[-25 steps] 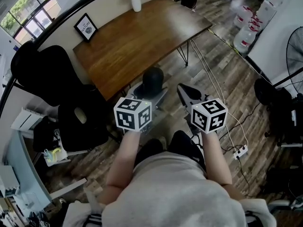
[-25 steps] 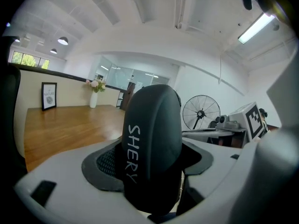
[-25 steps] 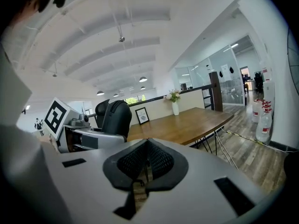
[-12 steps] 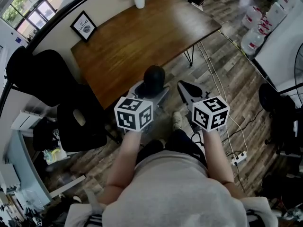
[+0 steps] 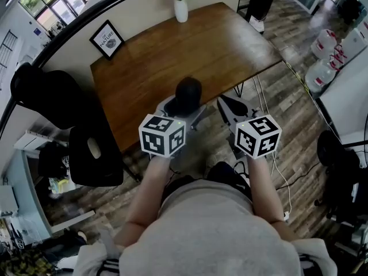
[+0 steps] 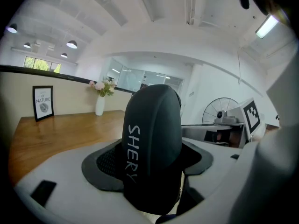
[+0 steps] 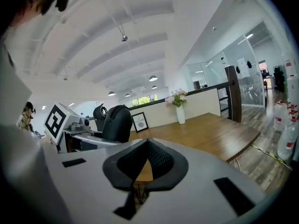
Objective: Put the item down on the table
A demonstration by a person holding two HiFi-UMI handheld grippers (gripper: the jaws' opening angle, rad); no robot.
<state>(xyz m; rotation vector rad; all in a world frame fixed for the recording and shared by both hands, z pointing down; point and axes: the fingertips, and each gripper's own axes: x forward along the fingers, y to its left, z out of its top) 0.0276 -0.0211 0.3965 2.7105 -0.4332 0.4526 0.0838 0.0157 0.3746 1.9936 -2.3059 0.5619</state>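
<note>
A rounded black item (image 5: 188, 92) with pale lettering stands upright between the jaws of my left gripper (image 5: 183, 104), which is shut on it. It fills the middle of the left gripper view as the black item (image 6: 152, 143). In the head view it hangs above the near edge of the brown wooden table (image 5: 172, 53). My right gripper (image 5: 232, 109) is beside it to the right, past the table's edge and above the floor, shut and holding nothing. In the right gripper view its black pads (image 7: 161, 160) meet at the tip, and the black item (image 7: 117, 123) shows to the left.
A white vase of flowers (image 5: 181, 7) and a framed picture (image 5: 107, 38) stand along the table's far side. Black chairs (image 5: 52, 96) crowd the left of the table. Water bottles (image 5: 329, 53) and a cable (image 5: 270, 154) lie on the wood floor at right.
The table has come nearer in the head view. Both grippers now reach its near edge, the black item still held in the left one.
</note>
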